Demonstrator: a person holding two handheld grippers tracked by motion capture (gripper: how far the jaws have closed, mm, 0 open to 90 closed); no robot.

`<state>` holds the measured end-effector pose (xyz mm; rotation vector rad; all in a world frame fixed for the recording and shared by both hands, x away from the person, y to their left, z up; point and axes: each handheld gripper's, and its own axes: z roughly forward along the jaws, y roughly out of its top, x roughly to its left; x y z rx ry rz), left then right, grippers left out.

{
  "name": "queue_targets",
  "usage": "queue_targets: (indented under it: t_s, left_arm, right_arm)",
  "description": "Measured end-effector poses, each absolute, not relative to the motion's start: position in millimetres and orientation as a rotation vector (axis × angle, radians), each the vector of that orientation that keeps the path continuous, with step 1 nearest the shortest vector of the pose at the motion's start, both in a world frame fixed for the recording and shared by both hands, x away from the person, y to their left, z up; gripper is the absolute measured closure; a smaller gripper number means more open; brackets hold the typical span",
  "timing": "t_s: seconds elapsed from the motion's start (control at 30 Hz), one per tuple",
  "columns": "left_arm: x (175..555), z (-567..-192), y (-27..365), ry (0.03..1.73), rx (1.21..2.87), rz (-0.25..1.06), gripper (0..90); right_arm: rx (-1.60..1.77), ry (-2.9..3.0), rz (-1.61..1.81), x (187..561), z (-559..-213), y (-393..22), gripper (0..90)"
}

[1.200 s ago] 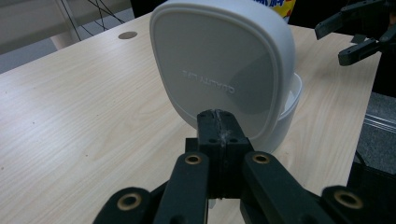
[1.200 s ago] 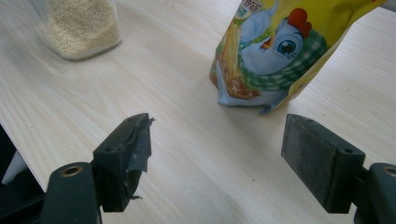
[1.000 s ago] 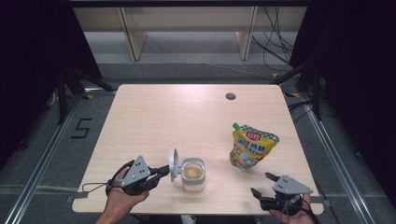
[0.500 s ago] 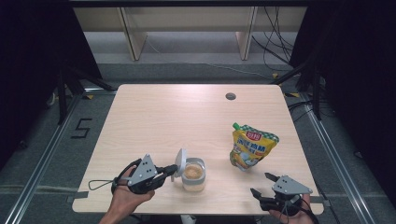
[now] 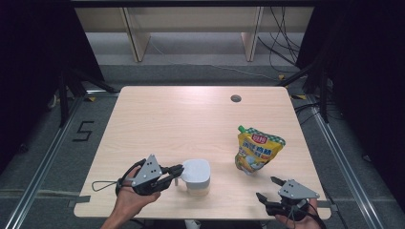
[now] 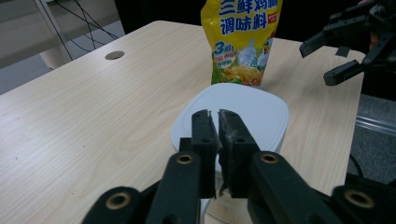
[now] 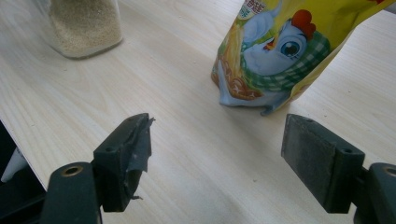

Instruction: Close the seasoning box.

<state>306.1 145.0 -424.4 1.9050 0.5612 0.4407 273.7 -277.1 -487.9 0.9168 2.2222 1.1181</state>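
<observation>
Pale wood is carrying a lidded jar [image 5: 197,177] near your edge. Your left gripper [image 5: 177,170] is sitting at its white lid [image 6: 233,116], jaws nearly together and just easing apart, nothing between them. Your right gripper [image 5: 269,189] is resting wide and empty, near the yellow seasoning pouch [image 5: 257,150].

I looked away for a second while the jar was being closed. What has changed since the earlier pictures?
The white lid, which stood upright beside the open jar in the left gripper, now lies flat on top of it. The left gripper's jaws have just been opening slightly, with the lid's edge between them. The seasoning pouch and the open right gripper stayed put.
</observation>
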Motion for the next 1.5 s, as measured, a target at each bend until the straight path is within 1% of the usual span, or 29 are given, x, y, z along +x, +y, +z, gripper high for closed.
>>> queue_targets:
  t_s: [0.17, 0.27, 0.3, 0.4, 0.5, 0.67, 0.83, 0.97, 1.0, 1.1, 1.17, 1.23, 1.43, 1.5]
  left_arm:
    - [305.9, -423.6, 152.5, 0.571, 1.887, 0.412, 71.6]
    - [303.5, -425.7, 158.1, 0.594, 1.882, 0.390, 64.4]
    - [303.6, -427.4, 160.2, 0.590, 1.875, 0.379, 62.0]
    - [303.1, -429.9, 168.9, 0.641, 1.878, 0.384, 52.5]
    - [304.1, -433.3, 176.2, 0.669, 1.854, 0.362, 47.4]
    - [302.0, -440.3, 181.0, 0.692, 1.879, 0.360, 37.6]
    - [300.5, -448.9, 183.4, 0.717, 1.900, 0.373, 30.3]
    - [299.0, -456.2, 183.1, 0.723, 1.910, 0.370, 28.8]
    - [297.6, -458.3, 182.0, 0.753, 1.898, 0.352, 28.6]
    - [298.0, -461.4, 183.6, 0.726, 1.921, 0.370, 28.1]
    - [295.1, -464.4, 184.7, 0.760, 1.916, 0.361, 28.0]
    - [294.2, -466.5, 188.8, 0.741, 1.931, 0.368, 28.0]
    - [287.2, -475.3, 200.6, 0.797, 1.921, 0.370, 27.9]
    - [287.6, -477.1, 205.3, 0.789, 1.933, 0.391, 27.9]
  right_arm:
    - [0.921, 2.225, 1.123, 274.2, -488.5, -277.6, 25.4]
    - [0.929, 2.225, 1.124, 274.6, -488.9, -277.7, 25.4]
    - [0.978, 2.228, 1.132, 272.7, -489.1, -276.4, 25.4]
    - [0.928, 2.223, 1.126, 275.4, -489.8, -279.2, 25.4]
    - [0.934, 2.231, 1.138, 276.2, -490.9, -279.8, 25.4]
    - [0.927, 2.230, 1.136, 276.4, -491.0, -279.8, 25.4]
    - [0.924, 2.229, 1.122, 275.2, -490.0, -279.7, 25.4]
    - [0.921, 2.230, 1.120, 275.0, -490.3, -279.6, 25.4]
    - [0.924, 2.233, 1.120, 274.9, -490.2, -279.7, 25.4]
    - [0.925, 2.233, 1.119, 274.4, -489.7, -280.0, 25.4]
    - [0.923, 2.234, 1.119, 274.3, -489.4, -280.0, 25.4]
    - [0.923, 2.234, 1.131, 274.9, -489.9, -279.6, 25.4]
    - [0.928, 2.232, 1.116, 274.0, -489.3, -279.8, 25.4]
    - [0.919, 2.230, 1.112, 274.5, -489.4, -280.3, 25.4]
